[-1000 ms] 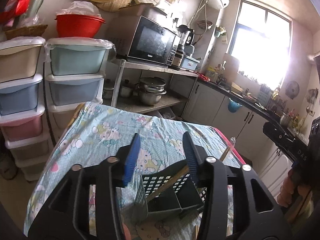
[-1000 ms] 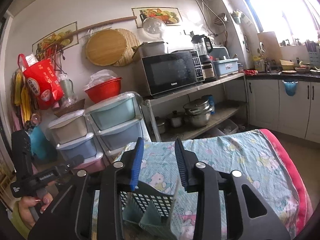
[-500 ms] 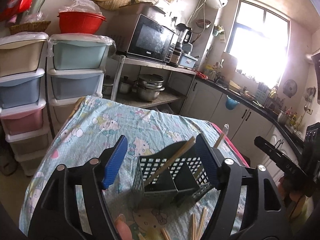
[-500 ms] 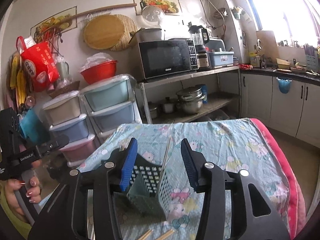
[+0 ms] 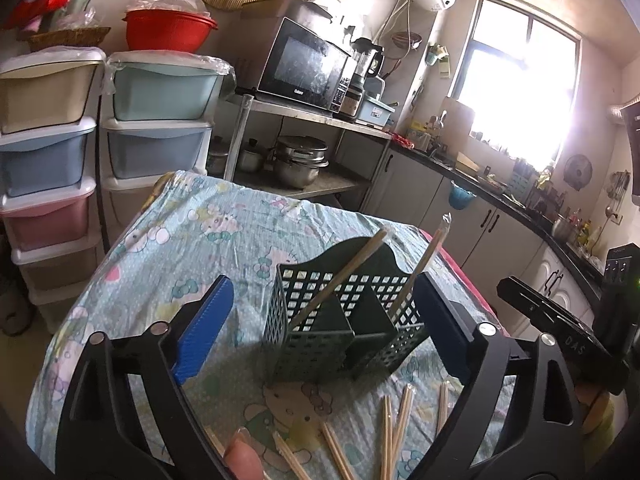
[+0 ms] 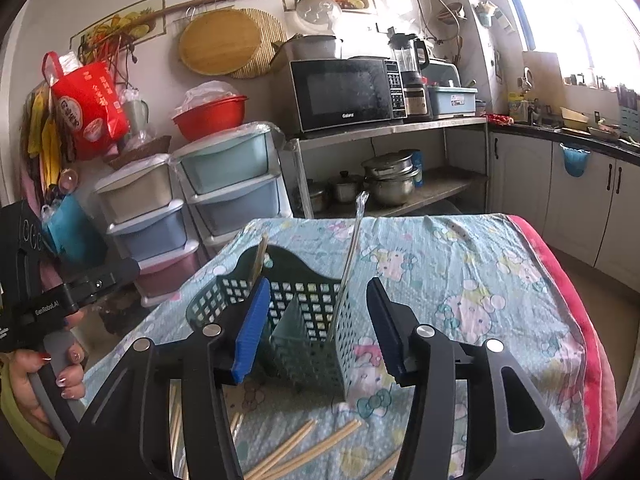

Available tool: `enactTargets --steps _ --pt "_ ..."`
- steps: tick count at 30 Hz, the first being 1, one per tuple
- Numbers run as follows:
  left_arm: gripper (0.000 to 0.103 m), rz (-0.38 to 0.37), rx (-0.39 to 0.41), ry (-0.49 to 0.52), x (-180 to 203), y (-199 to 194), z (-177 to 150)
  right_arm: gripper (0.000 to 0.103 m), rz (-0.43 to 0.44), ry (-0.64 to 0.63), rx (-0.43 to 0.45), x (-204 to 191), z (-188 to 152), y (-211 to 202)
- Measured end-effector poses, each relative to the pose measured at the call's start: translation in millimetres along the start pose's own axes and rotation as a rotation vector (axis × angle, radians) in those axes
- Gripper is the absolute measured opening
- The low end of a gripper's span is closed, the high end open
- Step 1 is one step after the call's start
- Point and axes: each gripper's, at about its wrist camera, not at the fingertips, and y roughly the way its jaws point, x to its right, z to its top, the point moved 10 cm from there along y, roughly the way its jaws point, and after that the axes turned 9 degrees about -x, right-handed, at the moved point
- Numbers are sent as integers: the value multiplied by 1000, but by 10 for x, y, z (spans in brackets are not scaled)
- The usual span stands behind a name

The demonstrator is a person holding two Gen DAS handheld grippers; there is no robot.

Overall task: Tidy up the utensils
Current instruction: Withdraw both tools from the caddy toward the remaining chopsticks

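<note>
From your left wrist view, the left gripper (image 5: 322, 322) is spreading wide, nothing gripped — the green utensil basket (image 5: 340, 328) stands on the cartoon-print tablecloth (image 5: 192, 248) between its fingers, two chopsticks (image 5: 338, 278) leaning in it, loose chopsticks (image 5: 390, 428) lying in front. From your right wrist view, the right gripper (image 6: 318, 326) is opening too — pads clear of the basket (image 6: 308, 332) between them, holding nothing.
</note>
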Motion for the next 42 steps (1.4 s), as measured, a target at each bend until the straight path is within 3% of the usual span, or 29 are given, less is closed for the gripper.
enactTargets --steps 16,42 --pt "92 28 -43 -25 -158 -67 -336 48 33 -32 -70 -198 -326 67" --pt "92 68 -175 -141 -625 67 -961 49 57 -35 -216 -325 -899 326"
